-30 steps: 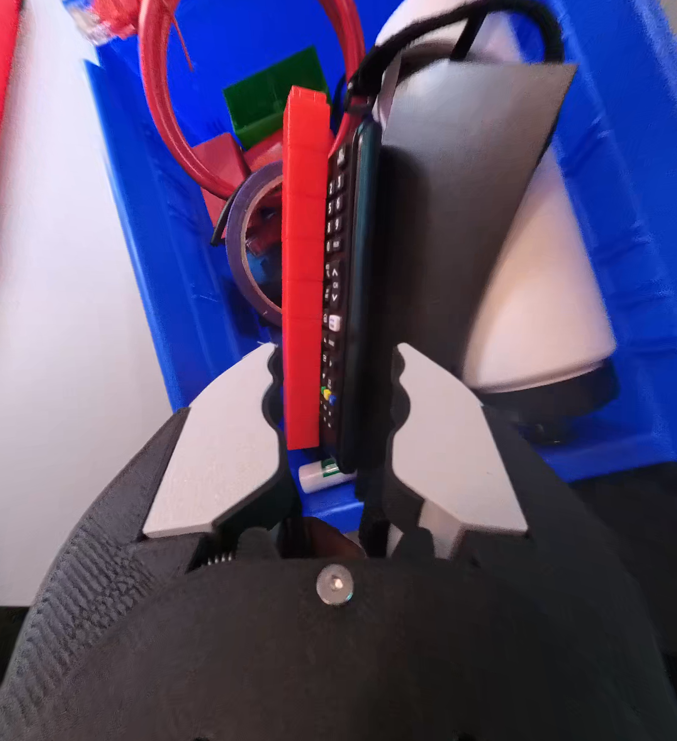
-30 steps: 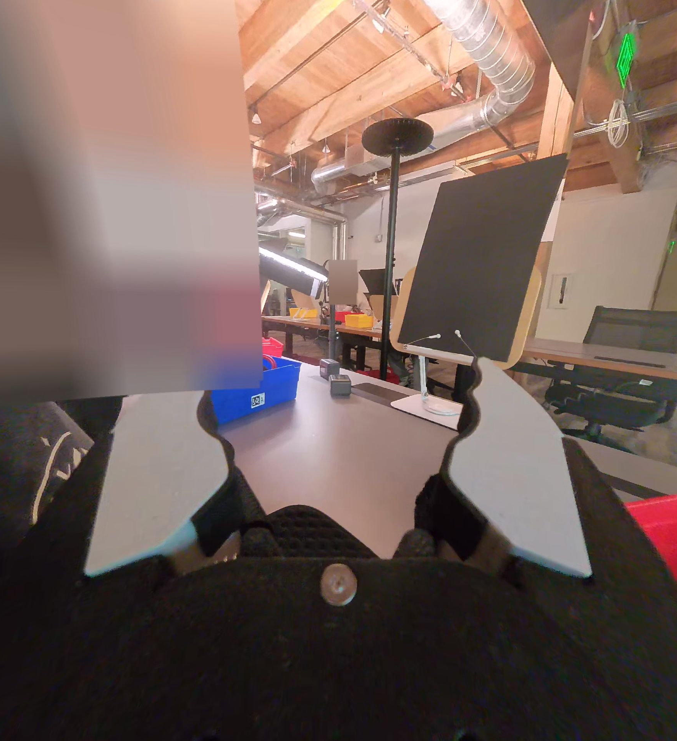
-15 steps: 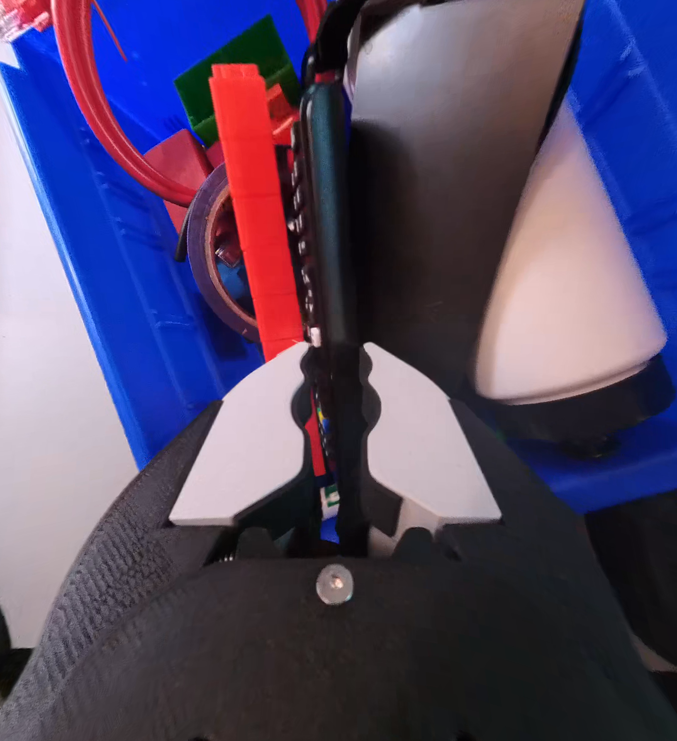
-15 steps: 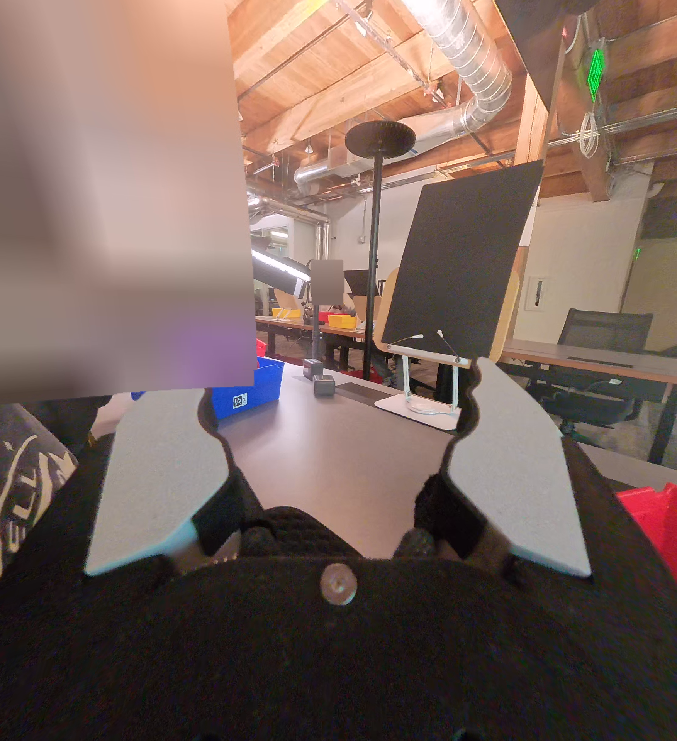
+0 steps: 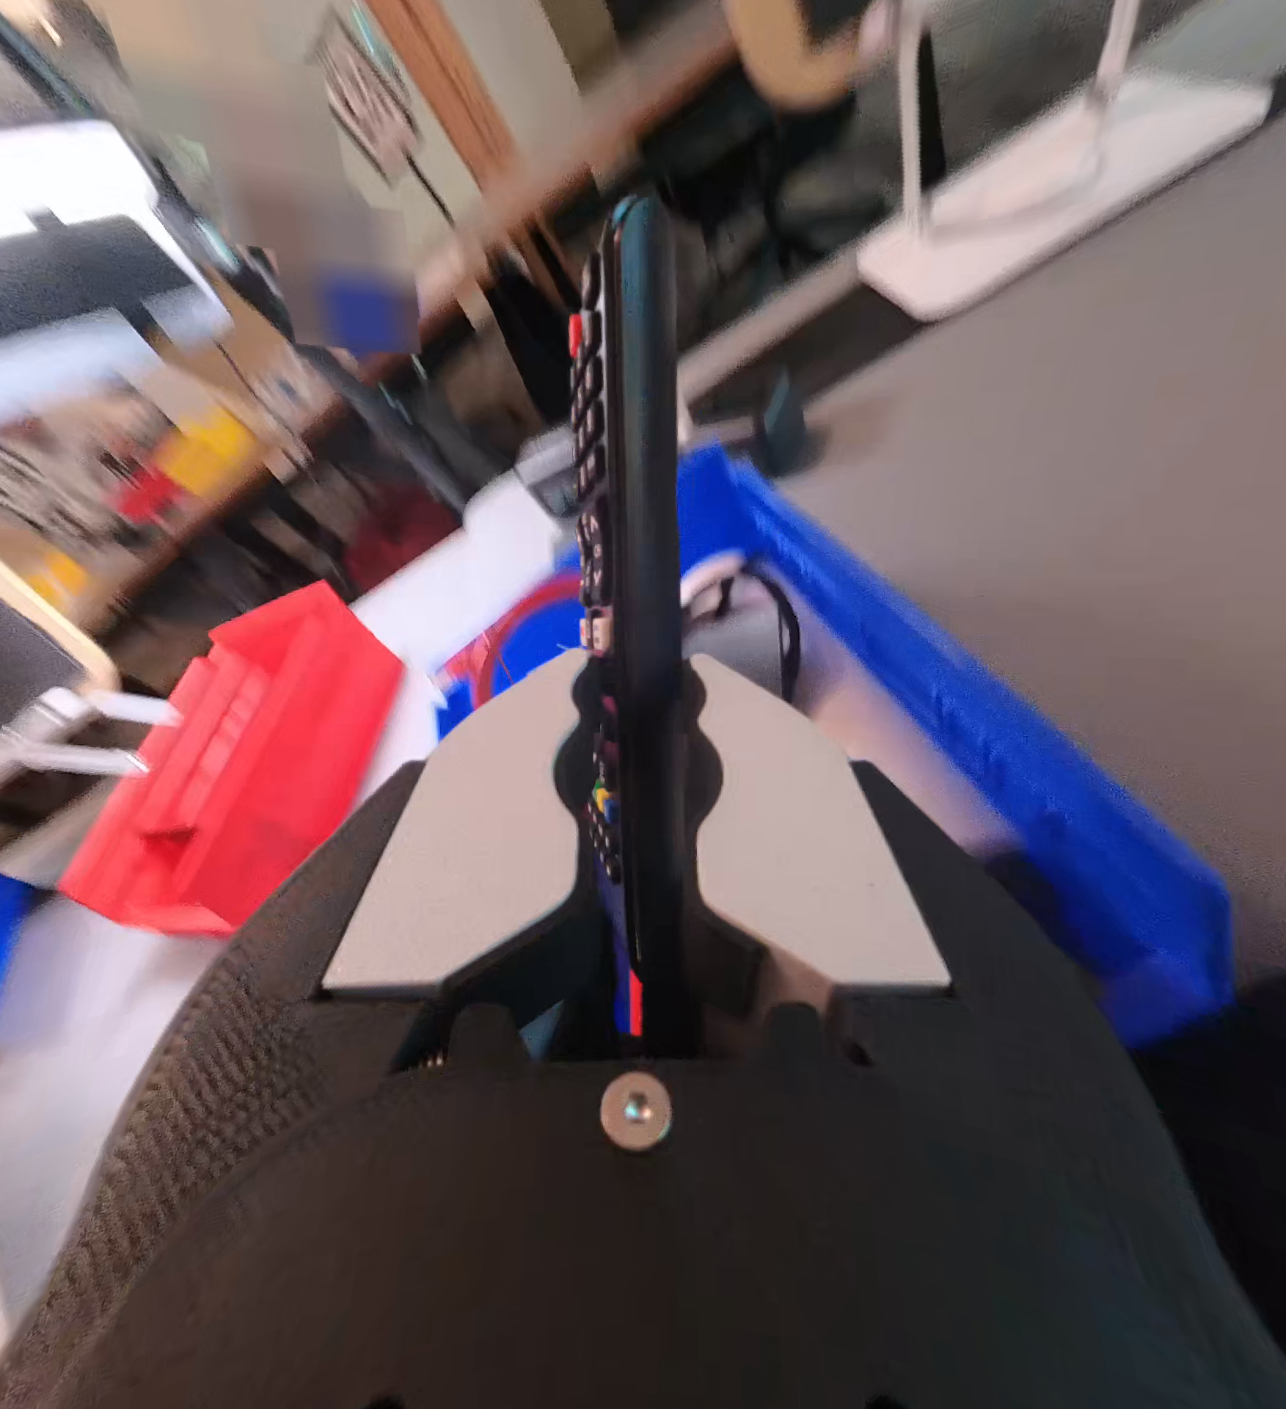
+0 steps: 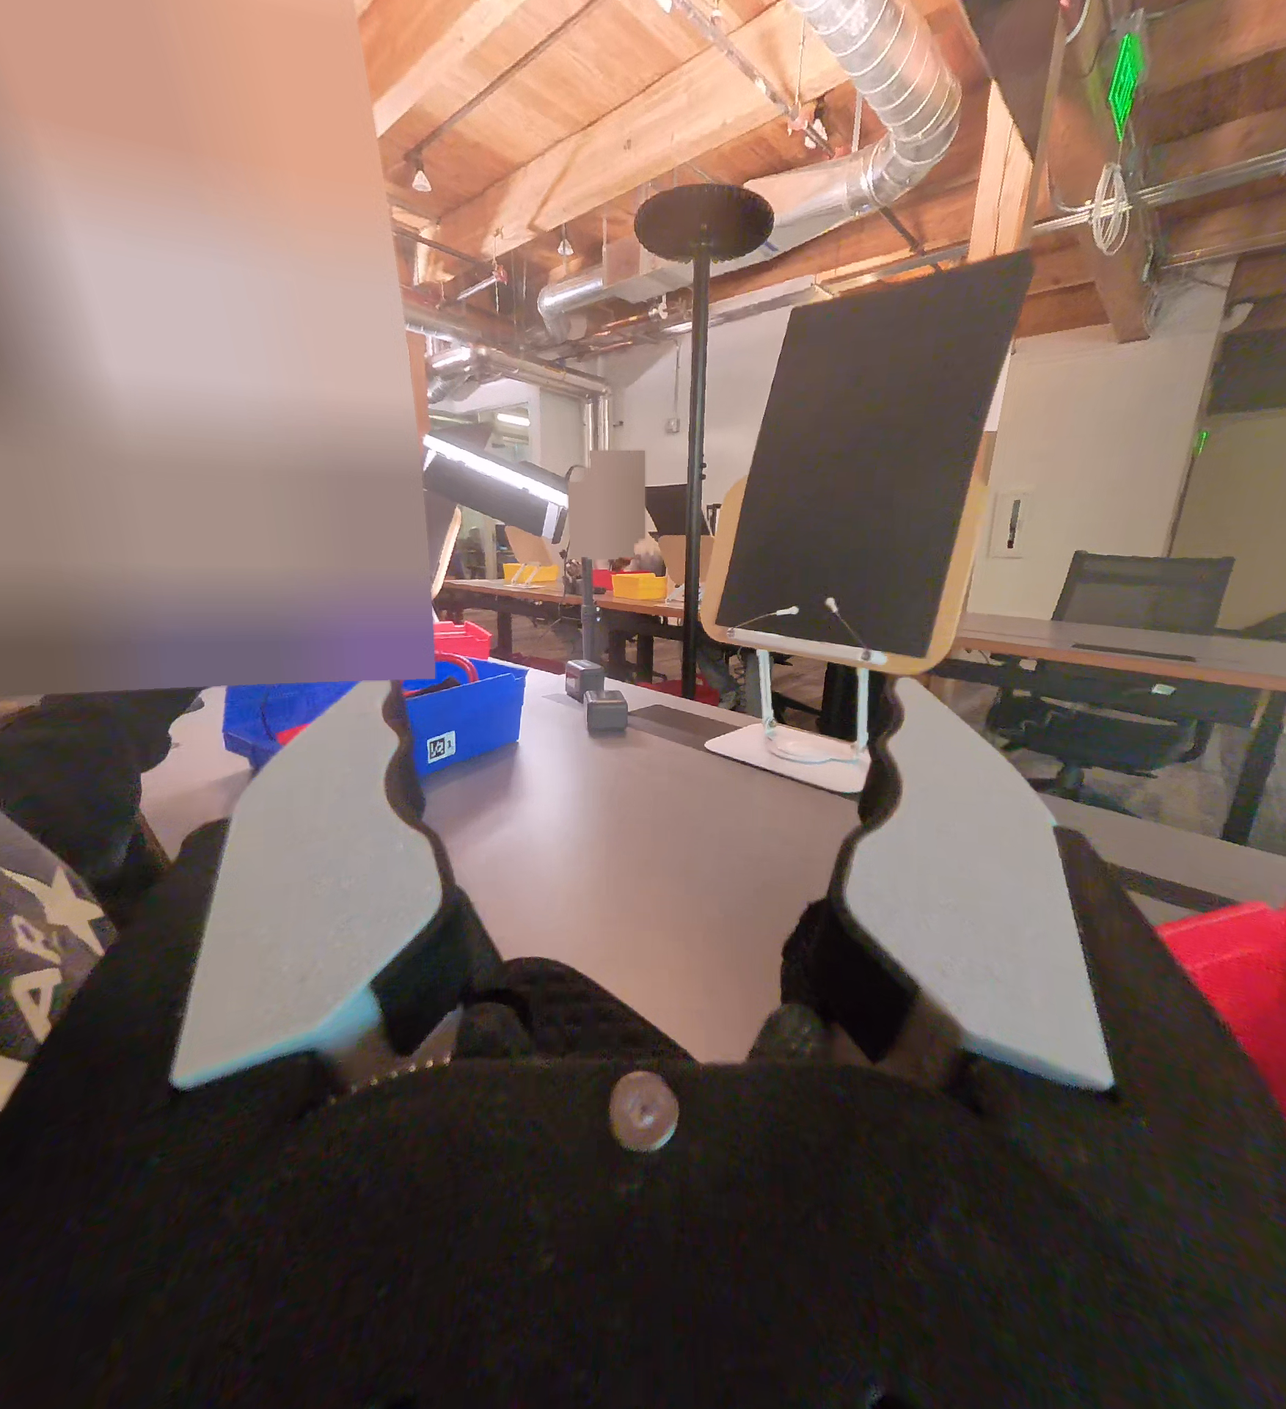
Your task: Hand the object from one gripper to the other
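Note:
My left gripper (image 5: 636, 678) is shut on a black remote control (image 5: 643, 427). The remote stands edge-on between the fingers, its buttons facing left, and sticks out well past the fingertips. It is lifted above the blue bin (image 5: 952, 732). My right gripper (image 6: 639, 709) is open and empty, held above the grey table (image 6: 624, 831). The remote and the left gripper do not show in the right wrist view.
A red bin (image 5: 243, 770) sits left of the blue bin; a red bin corner (image 6: 1264, 983) shows at my right. The blue bin (image 6: 464, 717) holds red cable and other items. A black board on a white stand (image 6: 853, 488), a pole and small black boxes (image 6: 601, 701) stand farther back. My right fingertips sit around 60 cm from my left ones.
My left gripper closed on the remote inside the blue bin, then lifted it out and tilted up toward the room. My right gripper stayed open and shifted only slightly.

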Motion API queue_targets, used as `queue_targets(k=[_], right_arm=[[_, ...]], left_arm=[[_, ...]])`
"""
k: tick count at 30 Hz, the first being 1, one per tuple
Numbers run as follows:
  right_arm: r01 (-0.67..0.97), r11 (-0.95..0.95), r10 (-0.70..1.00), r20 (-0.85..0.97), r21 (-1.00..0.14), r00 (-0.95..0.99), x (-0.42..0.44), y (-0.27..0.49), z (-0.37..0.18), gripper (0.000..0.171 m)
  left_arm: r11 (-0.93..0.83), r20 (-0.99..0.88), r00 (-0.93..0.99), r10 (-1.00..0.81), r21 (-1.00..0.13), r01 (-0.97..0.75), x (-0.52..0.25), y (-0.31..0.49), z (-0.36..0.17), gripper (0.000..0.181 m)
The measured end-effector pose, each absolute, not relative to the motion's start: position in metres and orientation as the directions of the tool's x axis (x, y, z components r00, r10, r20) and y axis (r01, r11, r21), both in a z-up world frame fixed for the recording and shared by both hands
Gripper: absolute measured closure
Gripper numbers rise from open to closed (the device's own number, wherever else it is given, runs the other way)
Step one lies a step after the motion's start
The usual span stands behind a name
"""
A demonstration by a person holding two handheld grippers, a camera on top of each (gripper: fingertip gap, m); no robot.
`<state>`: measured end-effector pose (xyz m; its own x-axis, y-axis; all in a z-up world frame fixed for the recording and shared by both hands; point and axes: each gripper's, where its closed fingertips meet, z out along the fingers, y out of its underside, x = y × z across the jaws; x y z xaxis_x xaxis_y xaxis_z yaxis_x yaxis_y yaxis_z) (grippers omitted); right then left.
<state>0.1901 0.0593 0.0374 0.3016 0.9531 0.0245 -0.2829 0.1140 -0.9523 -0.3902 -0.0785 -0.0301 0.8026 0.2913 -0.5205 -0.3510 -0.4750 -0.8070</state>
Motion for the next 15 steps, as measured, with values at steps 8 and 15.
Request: queue_targets(k=[8,15], right_arm=[[-0.241,-0.117,0.992,-0.126,-0.963,0.019,0.095,0.036,0.009,0.069],[-0.276,-0.415,0.905,-0.363,-0.867,-0.220,0.002,0.006,-0.005,0.091]], left_arm=[[-0.027,-0.600,0.741,0.300,-0.782,-0.623,-0.234,-0.039,0.030,0.162],[0.175,-0.591,0.798,0.118,-0.778,-0.603,-0.083,-0.003,-0.001,0.163]])
